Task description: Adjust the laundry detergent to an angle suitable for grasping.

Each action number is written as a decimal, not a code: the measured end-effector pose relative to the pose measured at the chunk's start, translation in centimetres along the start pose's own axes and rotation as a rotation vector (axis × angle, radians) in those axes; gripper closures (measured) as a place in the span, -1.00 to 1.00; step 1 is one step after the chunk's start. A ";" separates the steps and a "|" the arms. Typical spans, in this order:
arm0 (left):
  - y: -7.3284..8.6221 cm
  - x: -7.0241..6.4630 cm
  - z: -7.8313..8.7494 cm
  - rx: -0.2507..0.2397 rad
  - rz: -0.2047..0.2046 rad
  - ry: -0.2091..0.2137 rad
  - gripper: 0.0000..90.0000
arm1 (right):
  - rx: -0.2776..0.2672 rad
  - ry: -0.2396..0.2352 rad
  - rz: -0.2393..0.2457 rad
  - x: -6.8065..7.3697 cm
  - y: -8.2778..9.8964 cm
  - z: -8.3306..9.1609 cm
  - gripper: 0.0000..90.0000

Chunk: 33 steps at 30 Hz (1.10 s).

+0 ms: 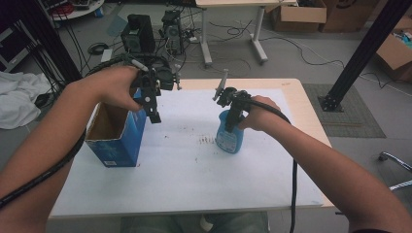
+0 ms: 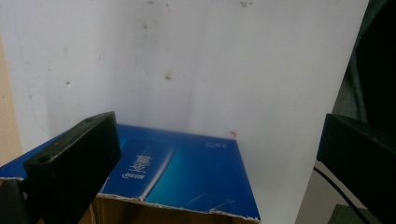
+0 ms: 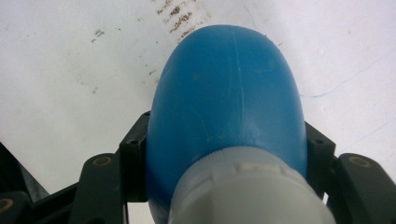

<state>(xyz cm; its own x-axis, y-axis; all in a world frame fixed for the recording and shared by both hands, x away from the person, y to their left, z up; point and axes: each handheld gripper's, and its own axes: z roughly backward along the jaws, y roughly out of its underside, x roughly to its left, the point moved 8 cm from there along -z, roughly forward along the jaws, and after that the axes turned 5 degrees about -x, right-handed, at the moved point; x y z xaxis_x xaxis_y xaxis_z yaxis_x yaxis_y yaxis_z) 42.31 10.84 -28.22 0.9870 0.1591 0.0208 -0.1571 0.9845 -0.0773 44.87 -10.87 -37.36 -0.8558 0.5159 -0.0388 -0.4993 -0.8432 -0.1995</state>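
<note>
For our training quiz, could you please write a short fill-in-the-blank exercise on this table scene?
1. The right tongs are shut on the blue ____.
2. The left tongs hang with their jaws ____ over the box.
3. The top of the box is ____.
4. The bottle's cap is ____ in colour.

Missing words: bottle; open; open; white

A white mat (image 1: 194,184) covers the wooden table (image 1: 303,104), flecked with brown crumbs (image 1: 206,141) near its middle. Beyond the far edge, black computer towers (image 1: 138,31) stand among tangled cables (image 1: 228,31) on the grey floor. Cardboard boxes (image 1: 299,14) sit at the back right; white cloth (image 1: 17,97) lies at left.
</note>
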 end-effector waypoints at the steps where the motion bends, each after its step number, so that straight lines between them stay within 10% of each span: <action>1: 0.0 0.0 0.0 0.001 0.000 -0.001 -1.00 | 0.000 0.002 0.001 0.1 0.0 0.0 -0.17; 33: 0.2 0.3 0.1 0.001 0.003 -0.005 -1.00 | -0.024 -0.032 0.022 -0.5 -0.3 1.1 -0.47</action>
<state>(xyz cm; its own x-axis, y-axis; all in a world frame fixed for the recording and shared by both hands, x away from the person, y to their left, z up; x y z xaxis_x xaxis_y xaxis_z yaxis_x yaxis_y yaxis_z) 42.55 11.11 -28.10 0.9863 0.1628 0.0254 -0.1605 0.9841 -0.0767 45.32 -11.01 -36.15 -0.8704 0.4922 -0.0121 -0.4776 -0.8500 -0.2224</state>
